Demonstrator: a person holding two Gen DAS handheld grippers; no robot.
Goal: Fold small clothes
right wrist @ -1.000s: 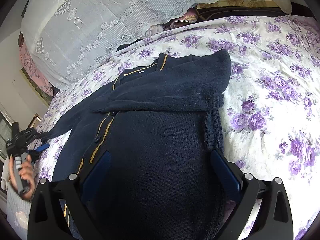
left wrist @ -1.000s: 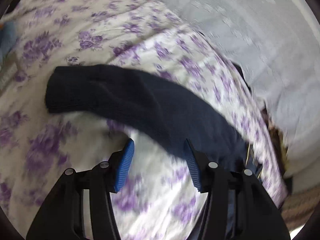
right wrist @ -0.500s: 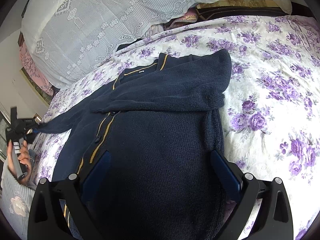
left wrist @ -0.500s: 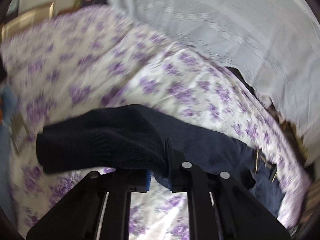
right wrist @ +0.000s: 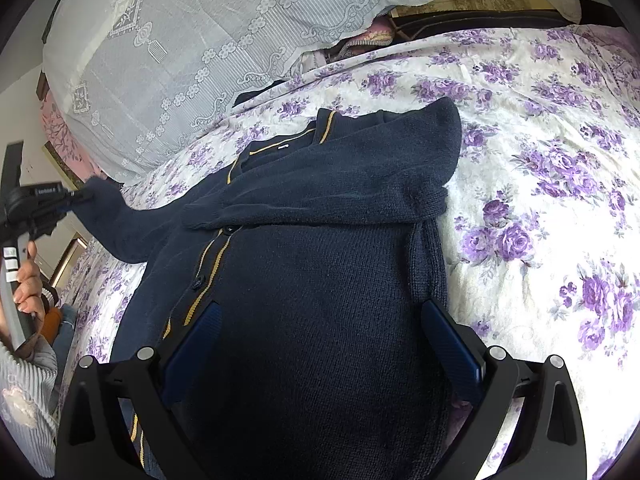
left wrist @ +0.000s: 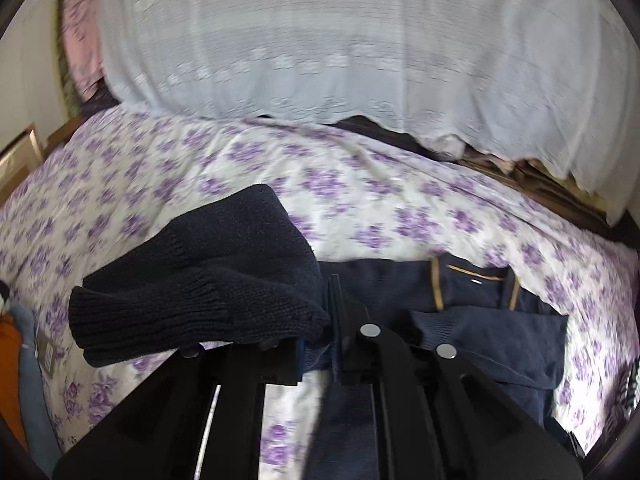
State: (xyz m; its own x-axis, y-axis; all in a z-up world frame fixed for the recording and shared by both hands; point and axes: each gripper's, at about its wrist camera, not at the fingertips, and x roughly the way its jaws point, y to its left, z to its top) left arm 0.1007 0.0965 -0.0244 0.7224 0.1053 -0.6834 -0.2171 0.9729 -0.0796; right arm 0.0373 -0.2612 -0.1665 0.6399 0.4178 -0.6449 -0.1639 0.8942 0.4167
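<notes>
A small navy knit cardigan (right wrist: 312,260) with yellow trim lies front up on the floral bed sheet (right wrist: 540,168). Its right sleeve (right wrist: 360,204) is folded across the chest. My left gripper (left wrist: 320,344) is shut on the left sleeve (left wrist: 208,284) near the ribbed cuff and holds it lifted off the bed; it shows at the left of the right wrist view (right wrist: 76,200). My right gripper (right wrist: 320,336) is open, its blue pads (right wrist: 448,344) spread over the cardigan's lower body, holding nothing.
White lace-covered pillows (right wrist: 200,40) run along the head of the bed. A dark headboard (right wrist: 480,20) shows behind them. The person's hand (right wrist: 24,284) and grey sleeve are at the far left. Bare floral sheet lies to the right.
My left gripper closed on the left sleeve and lifted it up, swinging toward the cardigan's body. The right gripper has not moved.
</notes>
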